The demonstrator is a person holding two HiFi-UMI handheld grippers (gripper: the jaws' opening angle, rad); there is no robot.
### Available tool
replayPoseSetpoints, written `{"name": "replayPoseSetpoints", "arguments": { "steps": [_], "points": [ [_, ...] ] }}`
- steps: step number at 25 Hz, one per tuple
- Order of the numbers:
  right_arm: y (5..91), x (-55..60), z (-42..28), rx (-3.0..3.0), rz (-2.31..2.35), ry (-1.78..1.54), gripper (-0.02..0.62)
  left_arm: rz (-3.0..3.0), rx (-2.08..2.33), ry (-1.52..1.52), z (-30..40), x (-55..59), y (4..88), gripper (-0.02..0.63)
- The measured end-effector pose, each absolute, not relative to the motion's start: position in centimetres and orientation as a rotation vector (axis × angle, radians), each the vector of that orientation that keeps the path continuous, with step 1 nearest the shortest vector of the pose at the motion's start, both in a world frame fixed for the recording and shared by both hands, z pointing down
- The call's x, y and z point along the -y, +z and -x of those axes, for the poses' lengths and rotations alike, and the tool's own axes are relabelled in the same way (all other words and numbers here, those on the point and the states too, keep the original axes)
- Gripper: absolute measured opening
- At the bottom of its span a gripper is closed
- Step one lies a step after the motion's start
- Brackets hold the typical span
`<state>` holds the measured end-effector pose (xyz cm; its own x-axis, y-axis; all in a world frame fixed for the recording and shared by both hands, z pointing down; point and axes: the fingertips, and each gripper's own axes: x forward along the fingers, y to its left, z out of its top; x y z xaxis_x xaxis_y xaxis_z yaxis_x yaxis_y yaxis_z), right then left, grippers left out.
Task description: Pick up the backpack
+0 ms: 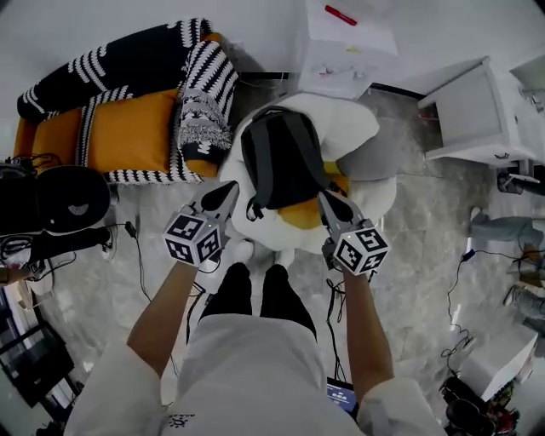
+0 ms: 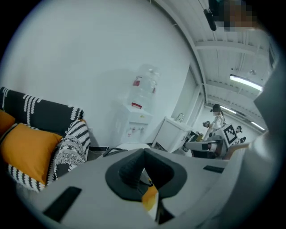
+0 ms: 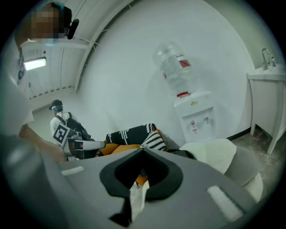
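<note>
Backpack (image 1: pixel 281 166) on white chair (image 1: pixel 353 128), marble floor (image 1: pixel 417 251)

White wall (image 1: pixel 128 17), marbled floor (image 1: pixel 426 255), orange sofa (image 1: pixel 128 132), water dispenser (image 3: pixel 192 112), white cabinet (image 1: pixel 473 111)

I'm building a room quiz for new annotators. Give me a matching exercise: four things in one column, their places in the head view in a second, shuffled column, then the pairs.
Things:
1. dark grey fabric backpack
2. orange sofa cushion
3. white water dispenser
4. white cabinet

Places:
A. top centre, against the wall
B. centre, on the white padded chair
C. upper right
D. left, beside the black-and-white striped throw

Pairs: 1-B; 2-D; 3-A; 4-C
</note>
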<state>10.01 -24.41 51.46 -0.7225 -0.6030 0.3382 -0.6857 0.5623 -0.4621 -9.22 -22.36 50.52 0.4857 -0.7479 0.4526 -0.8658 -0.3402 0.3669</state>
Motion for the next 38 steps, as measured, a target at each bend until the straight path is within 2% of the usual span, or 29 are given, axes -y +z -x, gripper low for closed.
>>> {"name": "replayPoseSetpoints", "arguments": {
  "steps": [8, 22, 24, 26, 37, 38],
  "points": [
    [58.4, 31.9, -10.9, 2.628, -1.038, 0.834, 0.003, -2.087, 1.379, 0.379, 7.4, 25.7, 58.1, -0.002],
    [69.5, 37.7, -10.0, 2.464, -1.065, 0.892, 0.003, -1.92, 1.406, 0.488, 9.4, 28.9, 68.9, -0.001],
    [70.5, 38.4, -9.9, 2.446, -1.07, 0.883, 0.003, -1.905, 1.391, 0.476, 9.6, 29.5, 70.6, 0.041],
    [71.3, 39.1, -9.6, 2.437, -1.074, 0.868, 0.003, -1.898, 1.375, 0.484, 9.8, 30.2, 72.3, 0.041],
    [77.4, 41.4, -7.3, 2.352, -1.021, 0.724, 0.005, -1.915, 1.277, 0.482, 9.8, 34.1, 79.7, 0.15],
    [78.0, 41.7, -7.2, 2.347, -1.023, 0.72, 0.043, -1.92, 1.266, 0.485, 9.7, 34.4, 80.3, 0.162]
  ]
}}
